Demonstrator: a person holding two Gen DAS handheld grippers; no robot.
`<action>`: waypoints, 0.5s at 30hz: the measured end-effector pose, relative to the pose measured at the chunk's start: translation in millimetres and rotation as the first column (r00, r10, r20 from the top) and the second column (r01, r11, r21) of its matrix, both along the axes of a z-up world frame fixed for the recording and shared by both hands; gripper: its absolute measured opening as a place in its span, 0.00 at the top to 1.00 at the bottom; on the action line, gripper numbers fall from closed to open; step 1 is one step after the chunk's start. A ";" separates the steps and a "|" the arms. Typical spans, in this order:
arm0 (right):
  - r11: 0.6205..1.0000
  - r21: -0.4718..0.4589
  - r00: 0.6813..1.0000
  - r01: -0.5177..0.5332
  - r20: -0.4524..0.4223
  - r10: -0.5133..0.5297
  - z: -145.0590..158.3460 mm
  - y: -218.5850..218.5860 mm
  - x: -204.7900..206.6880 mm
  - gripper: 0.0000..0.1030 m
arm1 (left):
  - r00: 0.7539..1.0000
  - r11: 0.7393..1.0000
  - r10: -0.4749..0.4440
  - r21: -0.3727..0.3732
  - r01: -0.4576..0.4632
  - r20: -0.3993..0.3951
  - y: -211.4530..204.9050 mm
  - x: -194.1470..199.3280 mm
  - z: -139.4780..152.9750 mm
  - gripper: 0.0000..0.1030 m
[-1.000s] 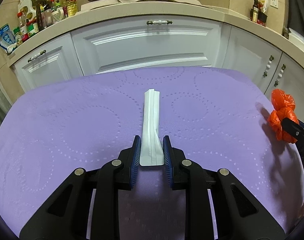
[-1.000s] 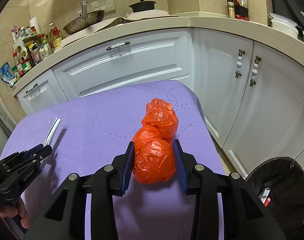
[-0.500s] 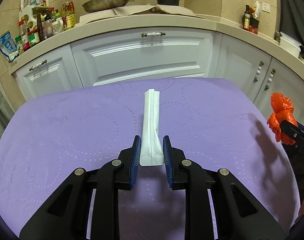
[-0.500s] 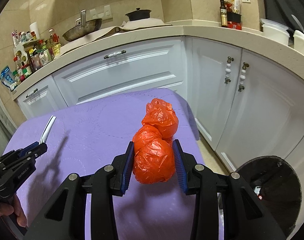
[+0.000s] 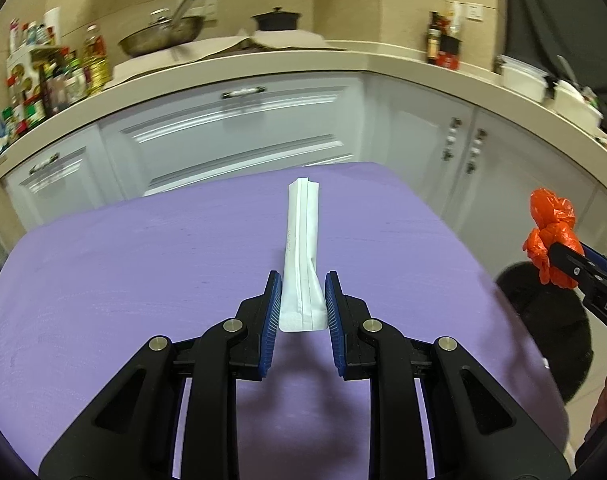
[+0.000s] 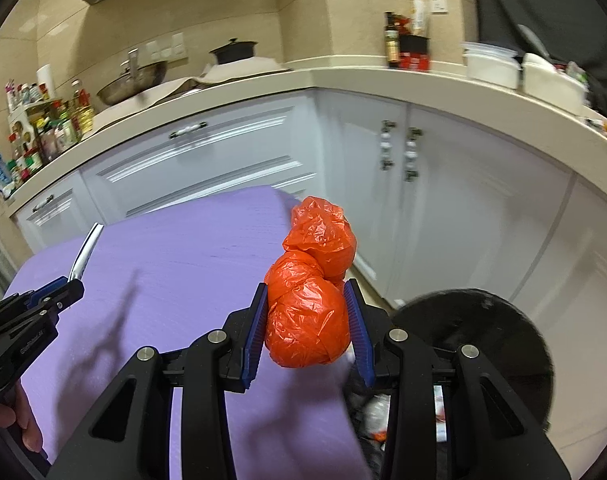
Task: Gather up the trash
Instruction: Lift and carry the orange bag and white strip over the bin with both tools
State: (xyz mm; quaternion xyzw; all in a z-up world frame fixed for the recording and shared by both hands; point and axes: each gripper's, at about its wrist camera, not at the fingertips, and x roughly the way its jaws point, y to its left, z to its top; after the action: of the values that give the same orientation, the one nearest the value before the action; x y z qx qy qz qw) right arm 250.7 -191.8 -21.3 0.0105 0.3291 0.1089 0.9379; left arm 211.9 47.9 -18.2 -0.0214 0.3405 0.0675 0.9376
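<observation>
Two pieces of trash carried toward the bin.

Left gripper [image 5: 302, 300] fingers clamped on long white paper sachet [image 5: 303, 256]; right gripper [image 6: 308, 320] fingers clamped on crumpled orange plastic bag [image 6: 309, 300], above purple-covered desk [image 5: 143, 264], near round black bin [image 6: 483, 340] at right. Risk: sachet's free end catching the rim, missing.
</observation>
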 end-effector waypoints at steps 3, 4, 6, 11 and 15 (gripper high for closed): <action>0.999 -0.009 0.999 0.043 0.011 -0.043 2.5 -19.2 -11.4 0.63 | 0.999 0.999 -0.041 -0.001 0.041 0.009 -18.6 -2.7 2.2 0.79; 0.998 -0.009 0.998 0.058 0.013 -0.058 3.2 -26.0 -15.3 0.63 | 0.998 0.998 -0.061 -0.002 0.061 0.011 -26.6 -3.3 2.9 0.79; 0.996 -0.011 0.996 0.084 0.016 -0.084 3.9 -38.6 -22.2 0.63 | 0.996 0.996 -0.093 -0.003 0.093 0.015 -40.6 -4.5 3.6 0.79; 0.989 -0.007 0.989 0.147 0.022 -0.146 4.5 -67.4 -36.7 0.63 | 0.983 0.983 -0.182 0.005 0.182 0.028 -80.0 -10.2 6.0 0.79; 0.982 -0.006 0.982 0.187 0.026 -0.186 3.6 -86.8 -46.7 0.63 | 0.970 0.970 -0.242 0.006 0.242 0.035 -107.2 -14.4 7.1 0.79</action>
State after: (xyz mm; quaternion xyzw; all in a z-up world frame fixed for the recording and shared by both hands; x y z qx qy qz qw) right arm 204.0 -278.6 -17.7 0.0361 0.3151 0.0194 0.9482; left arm 197.4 -59.3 -11.0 0.0199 0.3238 -0.0477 0.9447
